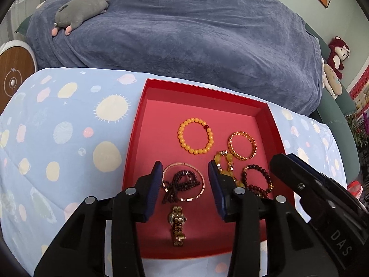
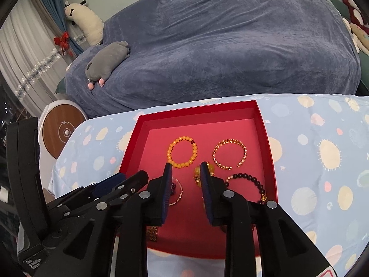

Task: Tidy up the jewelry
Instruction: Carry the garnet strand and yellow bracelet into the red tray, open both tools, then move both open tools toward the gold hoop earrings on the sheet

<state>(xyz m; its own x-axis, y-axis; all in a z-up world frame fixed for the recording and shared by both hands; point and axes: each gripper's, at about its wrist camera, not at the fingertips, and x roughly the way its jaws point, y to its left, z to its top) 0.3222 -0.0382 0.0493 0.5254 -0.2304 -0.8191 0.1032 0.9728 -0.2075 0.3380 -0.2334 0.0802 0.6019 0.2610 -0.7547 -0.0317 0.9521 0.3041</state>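
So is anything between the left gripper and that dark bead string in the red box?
Nothing visible blocks it. The left gripper is open right above the dark bead string, which lies on a thin bangle in the red box. The gold watch lies nearer, off that path.

Six bracelets (image 1: 195, 136) and a gold watch (image 1: 177, 225) lie in the red tray (image 1: 138, 138).

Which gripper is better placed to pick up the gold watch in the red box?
Probably the left gripper. The gold watch lies just below its open jaws in the red box. The right gripper points nearer the amber charm bracelet.
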